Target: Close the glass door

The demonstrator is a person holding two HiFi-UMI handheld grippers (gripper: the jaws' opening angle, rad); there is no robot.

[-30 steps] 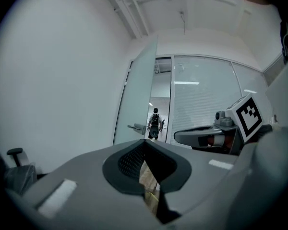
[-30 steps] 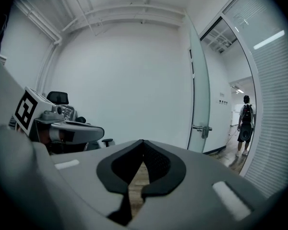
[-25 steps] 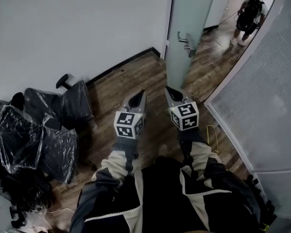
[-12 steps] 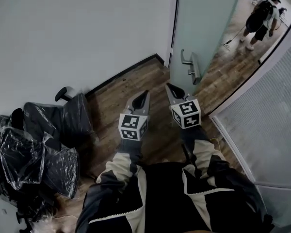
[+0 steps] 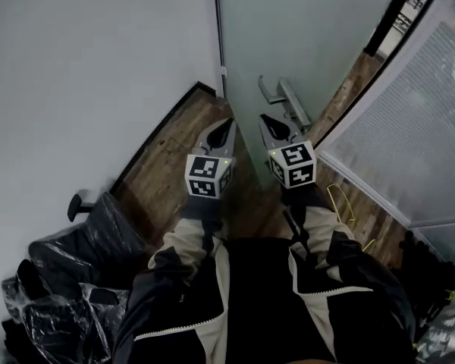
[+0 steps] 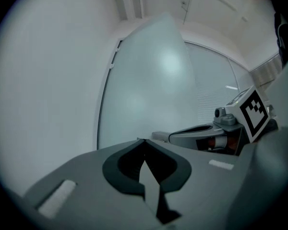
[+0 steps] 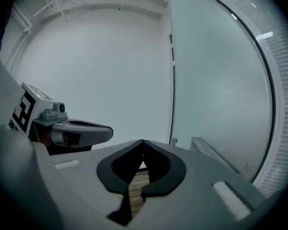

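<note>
Glass door (image 5: 311, 29) and tongs are now close together. The right tongs (image 5: 271, 124) and the left tongs (image 5: 223, 130) are both pinched narrow, tips meeting with nothing between them, and they point side by side at the frosted leaf. Over the last second the person has walked up to the door. The door handle (image 5: 283, 101), well ahead before, now sits just beyond the right tongs' tip and looks untouched, and the leaf fills the upper middle of the head view. The door stands open, its hinged edge by the white wall (image 5: 83, 59) on the left. A gap to the corridor remains between its free edge and the frosted partition (image 5: 428, 120) on the right. The task is therefore still at the approach, and first contact is likely at the handle or the leaf, to swing it across that gap. The wooden floor (image 5: 174, 154) before the door is bare. A yellow wire (image 5: 340, 197) lies by the partition's foot, possibly near the swing path. Plastic-wrapped chairs (image 5: 110, 230) sit behind on the left, out of the way.
</note>
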